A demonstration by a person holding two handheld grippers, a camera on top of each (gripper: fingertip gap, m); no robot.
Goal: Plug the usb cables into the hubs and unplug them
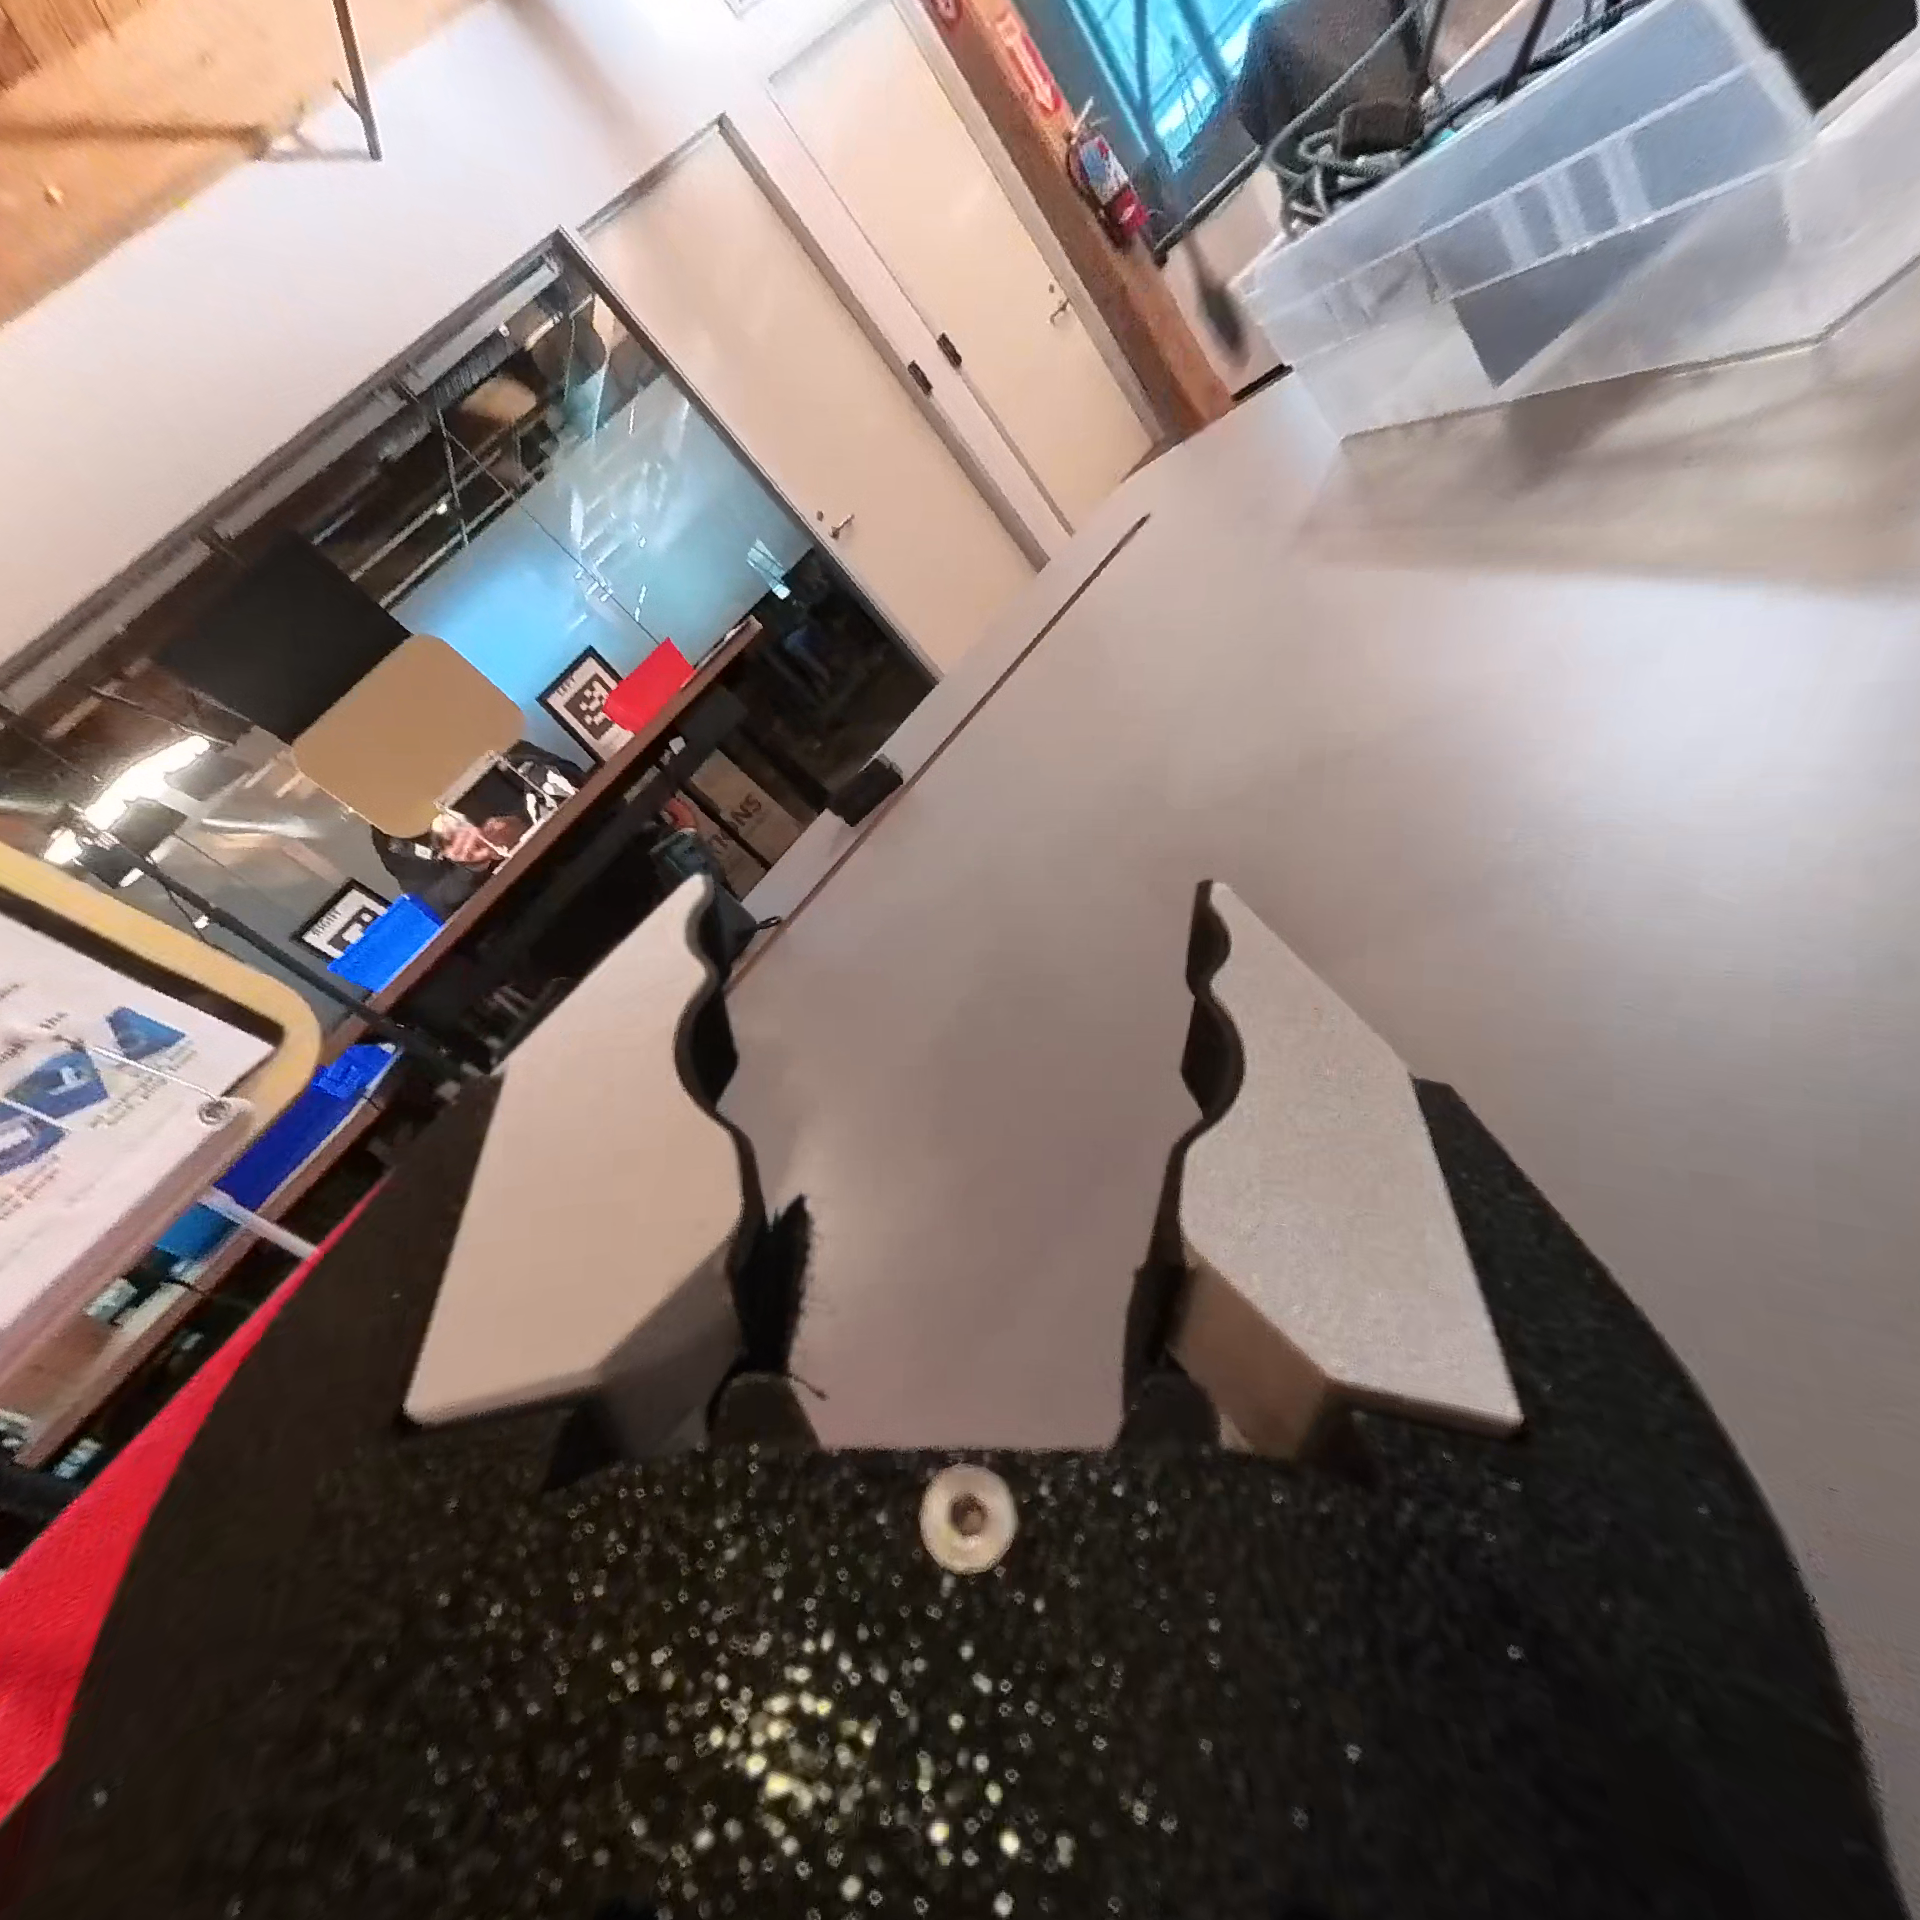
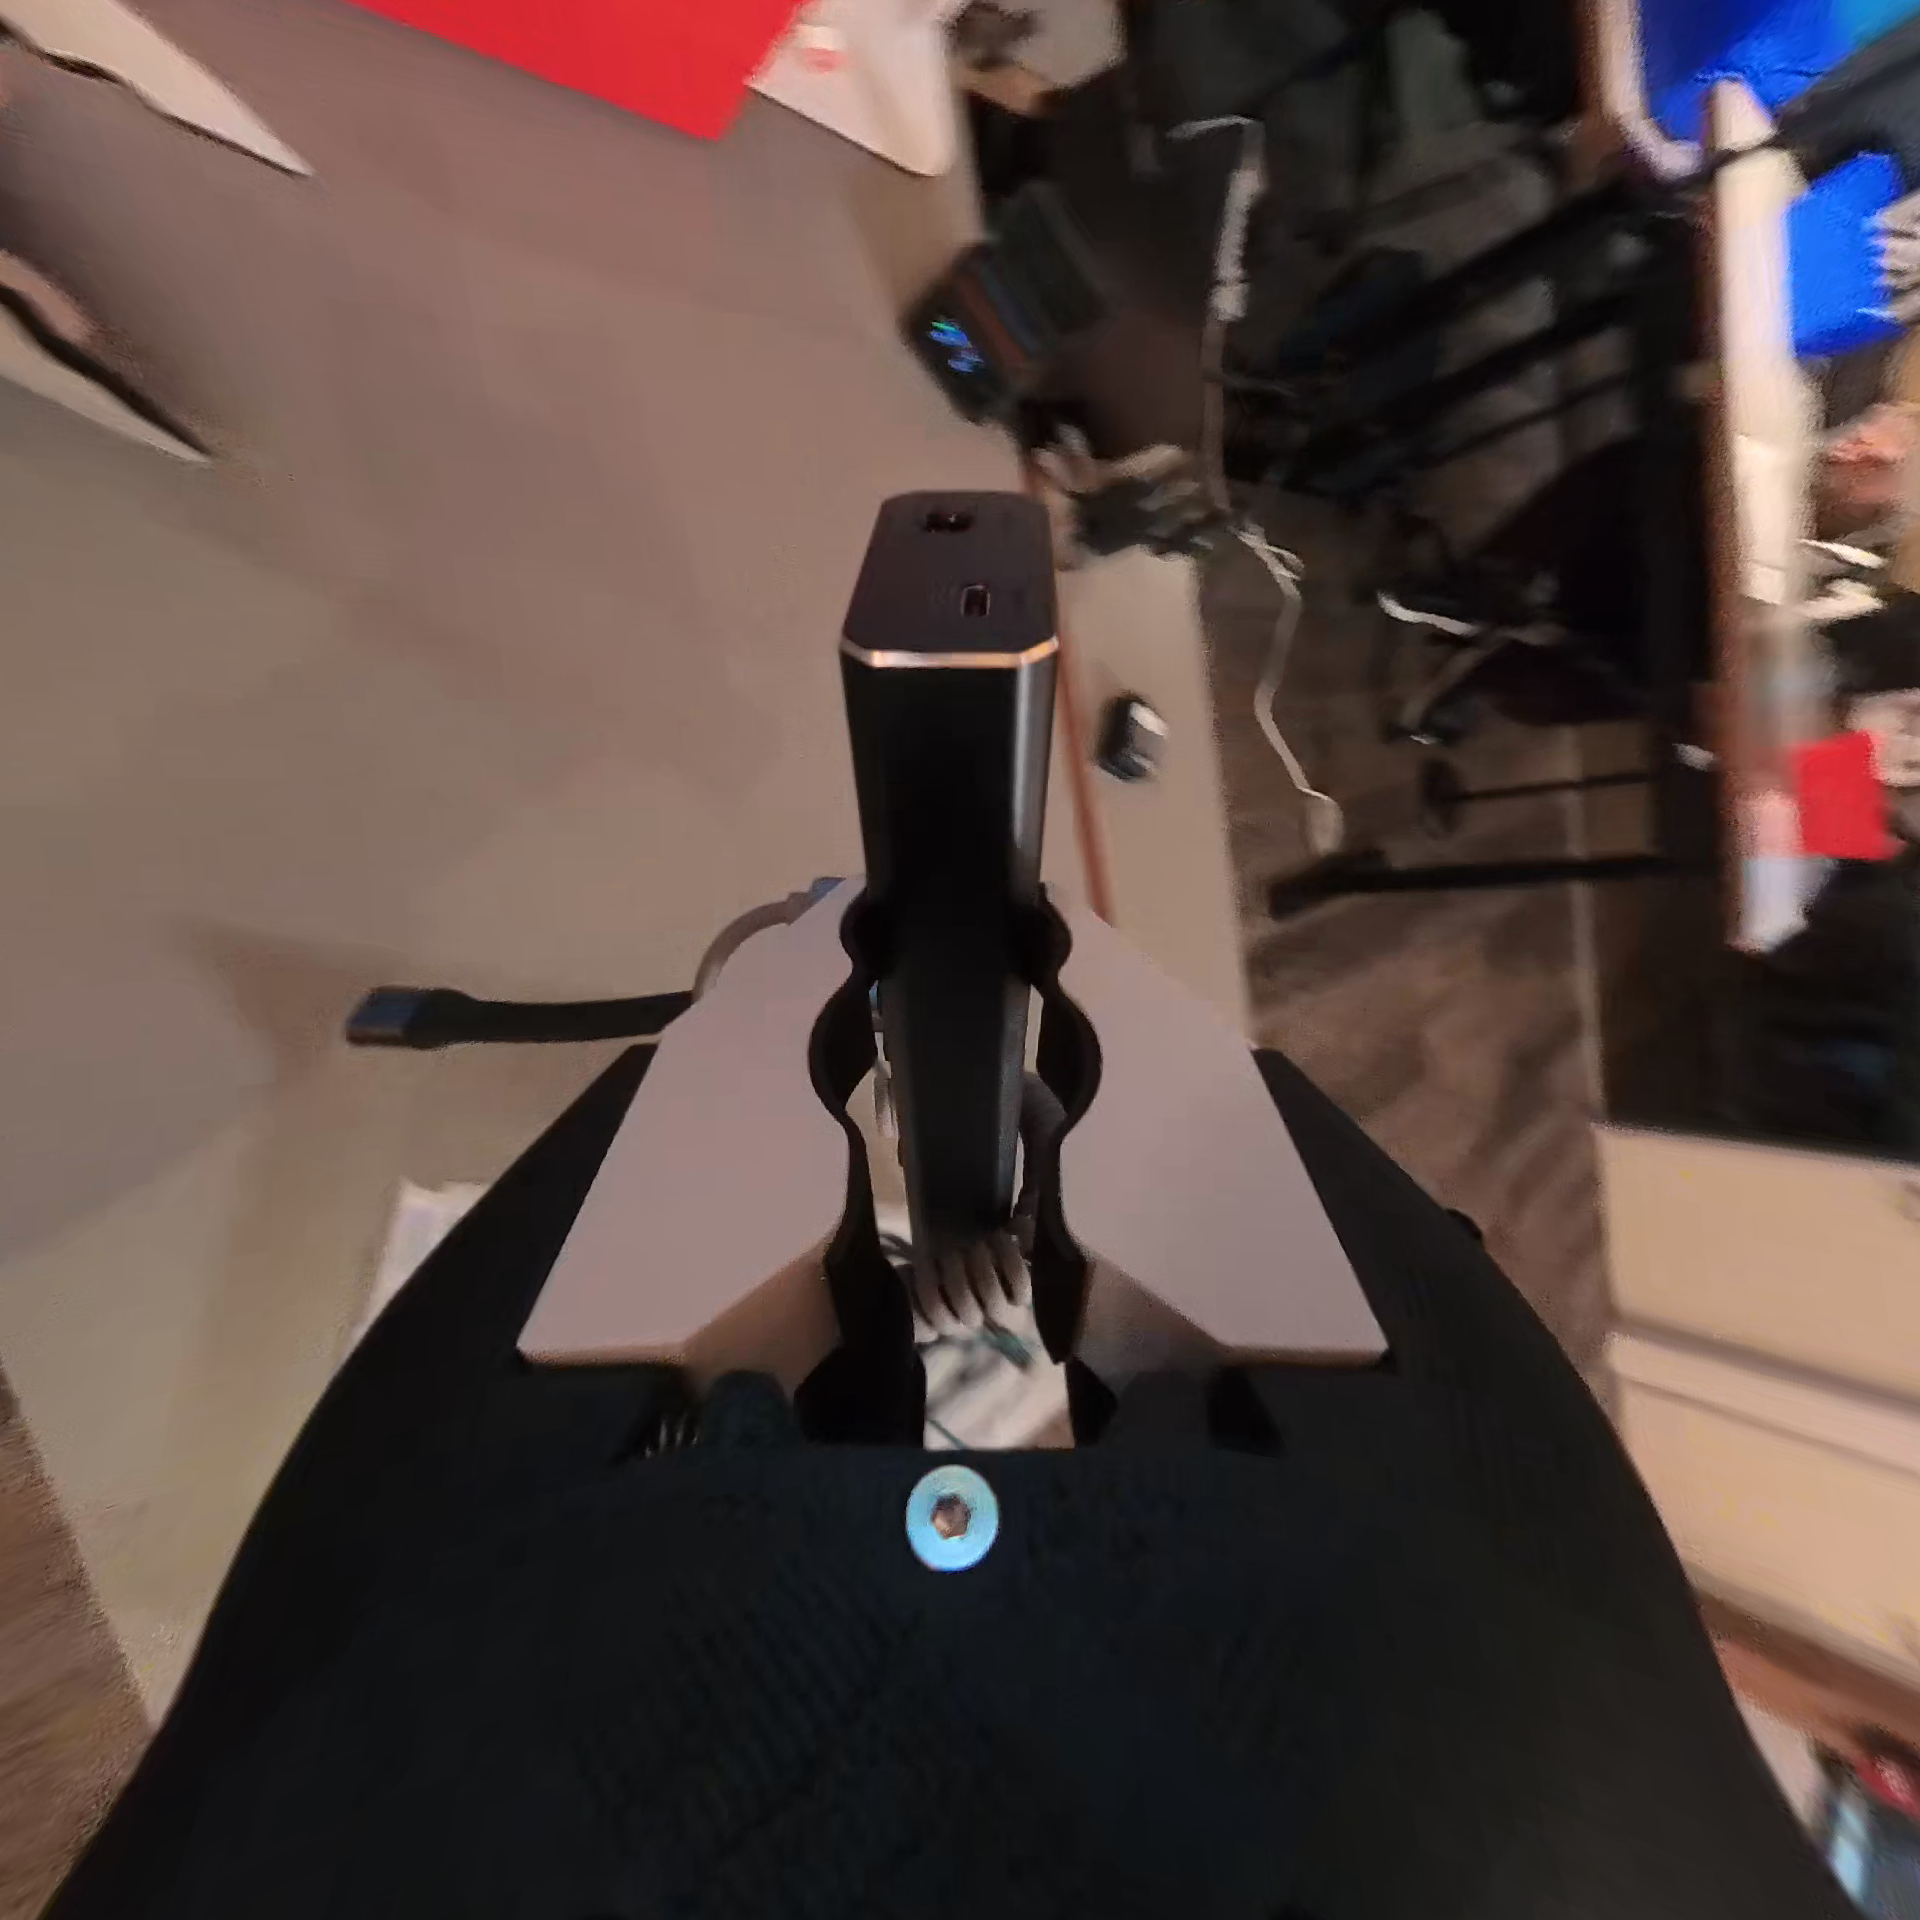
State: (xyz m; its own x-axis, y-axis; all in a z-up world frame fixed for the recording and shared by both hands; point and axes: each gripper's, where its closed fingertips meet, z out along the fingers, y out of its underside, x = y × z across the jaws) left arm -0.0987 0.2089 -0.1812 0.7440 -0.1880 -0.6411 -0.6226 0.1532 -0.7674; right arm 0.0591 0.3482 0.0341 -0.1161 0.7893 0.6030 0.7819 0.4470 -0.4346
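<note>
Right tool (image 2: 951,925) clamped on black hub (image 2: 951,790) at frame centre; left tool (image 1: 951,914) spread wide, empty, over worktop (image 1: 1455,831)

The hub (image 2: 951,831) sits clamped between the right gripper's (image 2: 954,914) fingers and juts forward past their tips, over the table (image 2: 468,644). A cable plug (image 2: 390,1016) lies on the table just left of that gripper. Ahead and right of the left gripper (image 1: 951,904), whose fingers stand apart over bare table (image 1: 1455,779), sit plastic bins (image 1: 1558,239).
</note>
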